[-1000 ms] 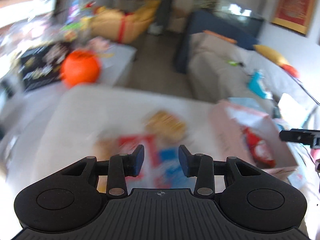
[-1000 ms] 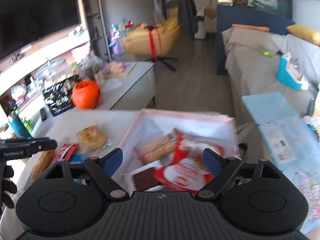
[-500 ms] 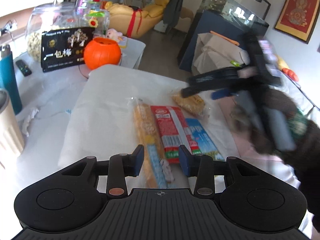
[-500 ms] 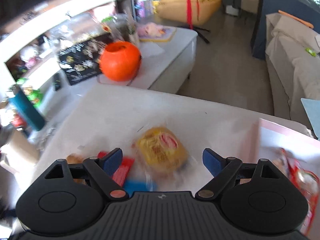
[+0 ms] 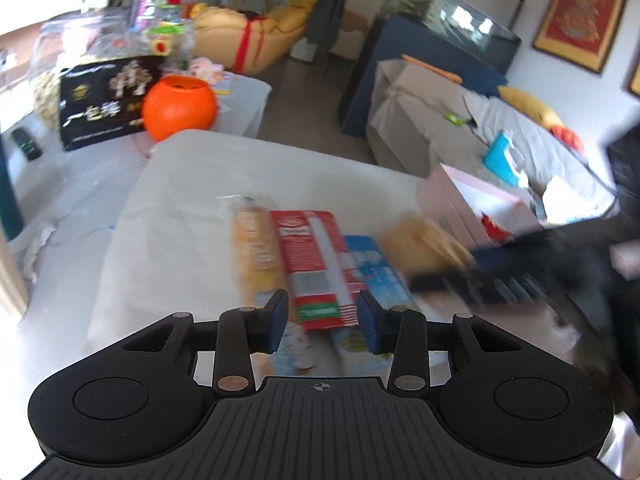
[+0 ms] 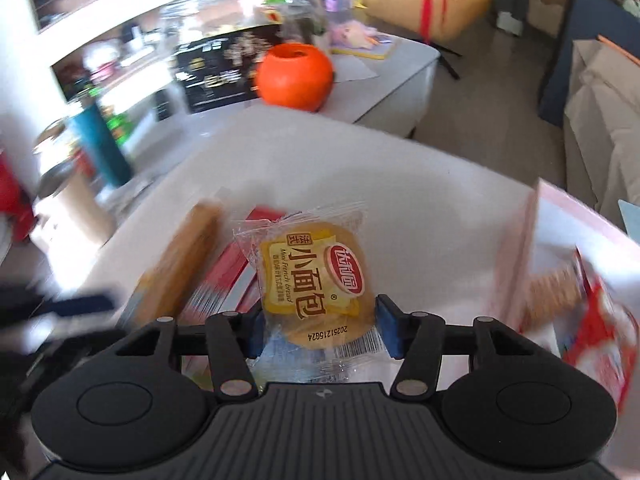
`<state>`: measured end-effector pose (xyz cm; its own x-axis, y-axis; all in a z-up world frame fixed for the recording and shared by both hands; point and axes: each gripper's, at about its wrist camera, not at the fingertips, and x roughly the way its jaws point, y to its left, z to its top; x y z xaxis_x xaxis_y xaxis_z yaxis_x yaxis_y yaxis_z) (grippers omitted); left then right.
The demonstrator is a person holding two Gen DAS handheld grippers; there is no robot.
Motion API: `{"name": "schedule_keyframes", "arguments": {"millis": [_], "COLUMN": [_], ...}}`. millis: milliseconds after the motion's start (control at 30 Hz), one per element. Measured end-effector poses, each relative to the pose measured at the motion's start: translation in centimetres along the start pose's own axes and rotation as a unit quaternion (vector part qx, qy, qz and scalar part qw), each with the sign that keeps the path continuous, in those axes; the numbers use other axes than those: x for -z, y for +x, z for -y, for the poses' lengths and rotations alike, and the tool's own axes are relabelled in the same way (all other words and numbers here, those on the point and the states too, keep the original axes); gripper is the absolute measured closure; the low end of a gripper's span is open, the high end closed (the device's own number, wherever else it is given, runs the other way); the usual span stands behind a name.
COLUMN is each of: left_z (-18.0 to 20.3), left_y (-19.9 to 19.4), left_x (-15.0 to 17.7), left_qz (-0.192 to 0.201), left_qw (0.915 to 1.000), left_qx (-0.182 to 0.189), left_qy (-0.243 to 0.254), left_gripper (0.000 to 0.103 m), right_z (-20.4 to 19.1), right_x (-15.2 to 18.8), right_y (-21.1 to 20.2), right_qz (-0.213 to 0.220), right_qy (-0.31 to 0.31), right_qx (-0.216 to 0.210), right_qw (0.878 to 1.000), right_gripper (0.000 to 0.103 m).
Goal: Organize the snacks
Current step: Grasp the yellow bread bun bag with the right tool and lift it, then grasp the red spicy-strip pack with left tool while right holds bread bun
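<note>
Right gripper [image 6: 320, 330] clamped on mini French bread packet [image 6: 314, 284], held just above white table [image 6: 400, 200], left of pink box [image 6: 536, 240]. Left gripper [image 5: 323, 316] narrowly parted, holding nothing, over red packet [image 5: 316, 264], left of same box.

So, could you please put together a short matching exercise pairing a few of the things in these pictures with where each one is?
Things:
1. mini French bread
2. red packet
3. orange pumpkin bucket
4. pink box

Places:
A. on the far table, by the black box
B. between the right gripper's blue pads
C. at the right edge of the white cloth
D. flat on the cloth ahead of the left gripper

Pairs: 1-B, 2-D, 3-A, 4-C
</note>
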<state>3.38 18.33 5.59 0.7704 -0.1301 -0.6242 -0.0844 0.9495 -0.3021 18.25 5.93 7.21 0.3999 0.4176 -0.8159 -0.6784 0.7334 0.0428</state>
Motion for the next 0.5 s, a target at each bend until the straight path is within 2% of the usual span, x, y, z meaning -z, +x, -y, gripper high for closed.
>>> {"name": "schedule_keyframes", "arguments": {"millis": [67, 167, 267, 333, 400, 433, 500], "left_z": [1.0, 1.9, 2.9, 3.3, 3.6, 3.6, 3.4], "left_y": [1.1, 3.4, 6.1, 7.5, 7.9, 8.0, 8.2], "left_x": [-0.6, -1.6, -2.3, -2.4, -2.5, -2.7, -3.0], "left_qz": [-0.007, -0.018, -0.026, -0.036, -0.029, -0.032, -0.040], "left_qw": [0.9999, 0.9995, 0.9966, 0.9931, 0.9916, 0.9908, 0.9909], "left_qx": [-0.004, -0.023, -0.071, -0.099, -0.111, -0.117, -0.118], "left_qy": [0.011, 0.015, 0.034, 0.051, 0.060, 0.060, 0.052], "left_gripper": [0.061, 0.061, 0.061, 0.060, 0.058, 0.055, 0.055], "right_z": [0.2, 0.9, 2.5, 3.8, 5.1, 5.8, 7.1], "right_x": [2.3, 6.1, 9.4, 11.4, 13.2, 14.1, 15.7], "right_y": [-2.0, -4.3, -6.1, -7.1, -8.0, -8.4, -9.0], "right_qz": [-0.001, 0.004, 0.011, 0.022, 0.034, 0.039, 0.052], "right_qy": [0.001, 0.001, 0.014, 0.026, 0.043, 0.051, 0.067], "right_qx": [-0.012, -0.005, 0.008, 0.028, 0.051, 0.060, 0.088], "right_qw": [1.000, 1.000, 1.000, 0.999, 0.997, 0.996, 0.992], "right_gripper": [0.049, 0.049, 0.049, 0.049, 0.049, 0.049, 0.049]}}
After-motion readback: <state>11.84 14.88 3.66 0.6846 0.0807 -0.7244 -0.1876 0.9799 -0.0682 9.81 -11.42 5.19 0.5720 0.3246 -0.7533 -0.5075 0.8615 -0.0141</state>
